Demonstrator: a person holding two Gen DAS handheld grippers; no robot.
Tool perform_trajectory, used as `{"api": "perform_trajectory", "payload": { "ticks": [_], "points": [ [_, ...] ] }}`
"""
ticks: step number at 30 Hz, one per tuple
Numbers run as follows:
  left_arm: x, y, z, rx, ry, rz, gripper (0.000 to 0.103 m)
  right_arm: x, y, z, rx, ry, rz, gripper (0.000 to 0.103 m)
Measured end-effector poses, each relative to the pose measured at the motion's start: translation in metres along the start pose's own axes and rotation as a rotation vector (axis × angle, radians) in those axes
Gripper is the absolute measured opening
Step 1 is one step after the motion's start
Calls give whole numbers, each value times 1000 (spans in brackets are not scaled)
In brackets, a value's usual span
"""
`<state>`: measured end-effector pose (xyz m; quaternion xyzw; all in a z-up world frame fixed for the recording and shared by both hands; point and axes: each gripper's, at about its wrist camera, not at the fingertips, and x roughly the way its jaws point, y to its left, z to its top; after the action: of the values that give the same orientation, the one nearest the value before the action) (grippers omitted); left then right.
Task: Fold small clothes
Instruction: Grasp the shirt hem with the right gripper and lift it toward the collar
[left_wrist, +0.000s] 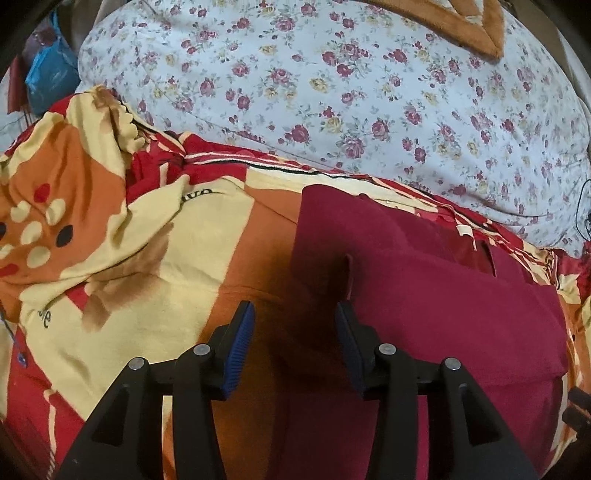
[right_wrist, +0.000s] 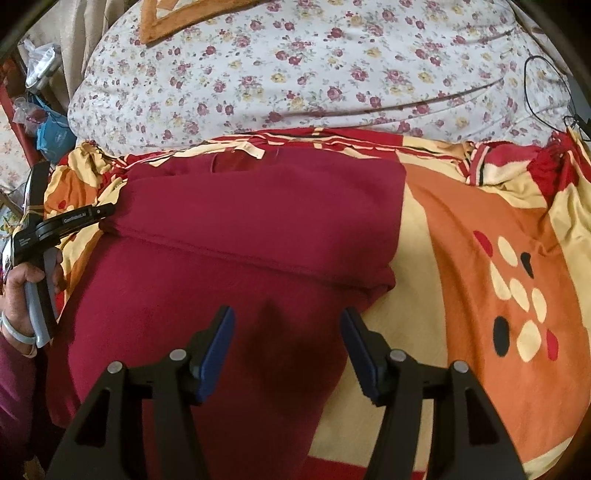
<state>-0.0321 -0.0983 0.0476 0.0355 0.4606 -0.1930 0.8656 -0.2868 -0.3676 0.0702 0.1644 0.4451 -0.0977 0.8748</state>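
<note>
A dark red garment (left_wrist: 424, 295) lies partly folded on a red, orange and cream blanket (left_wrist: 147, 258); a folded upper layer lies across its far part. In the right wrist view the garment (right_wrist: 240, 240) fills the middle, with a fold ridge running across it. My left gripper (left_wrist: 294, 310) is open and empty, just above the garment's left edge. My right gripper (right_wrist: 287, 317) is open and empty, above the garment's near right part. The left gripper's body and the hand holding it (right_wrist: 40, 251) show at the left edge of the right wrist view.
A floral white quilt (left_wrist: 332, 92) is bunched behind the blanket, with an orange-edged cloth (left_wrist: 480, 22) on top. Blue bags and clutter (left_wrist: 48, 77) sit at the far left. A black cable (right_wrist: 546, 92) lies on the quilt at the right.
</note>
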Motion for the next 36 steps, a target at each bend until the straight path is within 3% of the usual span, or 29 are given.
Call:
{"api": "perform_trajectory", "payload": {
  "ticks": [3,15,23,29,36],
  "points": [
    [-7,1,-1,5,-11,-1,34,-2,1,-5,1,12,9,70],
    [-37,4,-19,50,-41,8,34,-4,-3,-35,18,55,4,71],
    [-67,11,-48,82,-41,-17,34,-9,3,-58,10,99,73,72],
    [-81,20,-87,95,27,-18,34,-6,13,-84,-26,144,84,74],
    [-89,41,-144,37,197,-49,34,-17,19,-111,-70,205,150,80]
  ]
}}
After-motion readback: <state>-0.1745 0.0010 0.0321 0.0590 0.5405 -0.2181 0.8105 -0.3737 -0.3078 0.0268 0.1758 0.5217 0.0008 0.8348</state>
